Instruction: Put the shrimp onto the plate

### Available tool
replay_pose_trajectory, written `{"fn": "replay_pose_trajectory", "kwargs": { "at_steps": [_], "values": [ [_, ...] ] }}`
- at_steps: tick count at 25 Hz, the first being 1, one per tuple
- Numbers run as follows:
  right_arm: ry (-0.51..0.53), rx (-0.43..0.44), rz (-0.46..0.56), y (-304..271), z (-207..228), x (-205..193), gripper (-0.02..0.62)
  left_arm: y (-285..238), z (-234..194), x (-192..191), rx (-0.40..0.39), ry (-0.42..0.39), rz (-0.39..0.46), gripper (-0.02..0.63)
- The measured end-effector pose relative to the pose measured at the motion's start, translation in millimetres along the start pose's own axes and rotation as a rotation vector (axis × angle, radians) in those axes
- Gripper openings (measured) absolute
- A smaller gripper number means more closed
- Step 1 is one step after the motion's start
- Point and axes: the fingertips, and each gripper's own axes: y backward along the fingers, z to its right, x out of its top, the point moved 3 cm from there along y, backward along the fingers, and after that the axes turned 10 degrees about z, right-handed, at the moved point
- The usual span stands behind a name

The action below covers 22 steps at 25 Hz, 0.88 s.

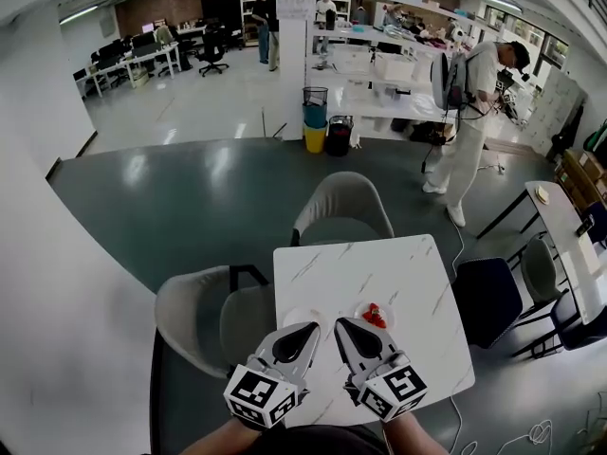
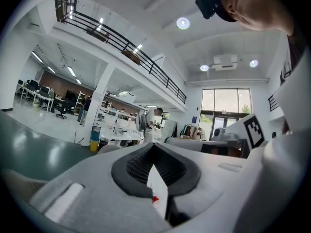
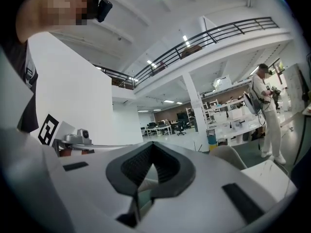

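Hovering low over the near edge of the marble table (image 1: pixel 408 282), the left gripper (image 1: pixel 309 330) and right gripper (image 1: pixel 341 324) sat side by side, noses angled in toward each other. It read as a ready pose, task not started. Both were held from below at the person's waist and tipped forward and down, marker cubes nearest the body. Jaws were closed tip to tip on each, per both gripper views, with nothing clamped; only a sliver of white tabletop showed through the gap behind the tips. The shrimp (image 1: pixel 376 317) lay on what looked like a small dish (image 1: pixel 361 308) just ahead and right of the right gripper's nose, so that one was best placed for the pick. The plate (image 1: pixel 300 317) – faint against the white top – sat at the left gripper's nose, near the shrimp, so the carry should be brief. Right jaws would need to open first.
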Motion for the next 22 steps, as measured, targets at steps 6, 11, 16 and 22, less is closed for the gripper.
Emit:
{"fn": "replay_pose_trajectory", "kwargs": {
  "at_steps": [6,11,16,22],
  "values": [
    [0.025,0.001,0.020,2,-1,13,0.002,-3,6,8,-0.012,-0.005,0.024,0.008],
    [0.042,0.016,0.013,7,-6,8,0.002,-1,10,1,-0.010,-0.004,0.022,0.008],
    [0.052,0.012,0.013,7,-6,12,0.002,-2,11,2,-0.012,-0.005,0.017,0.008],
    [0.070,0.010,0.010,9,-9,11,0.002,-1,13,1,-0.016,-0.005,0.013,0.008]
  ]
}}
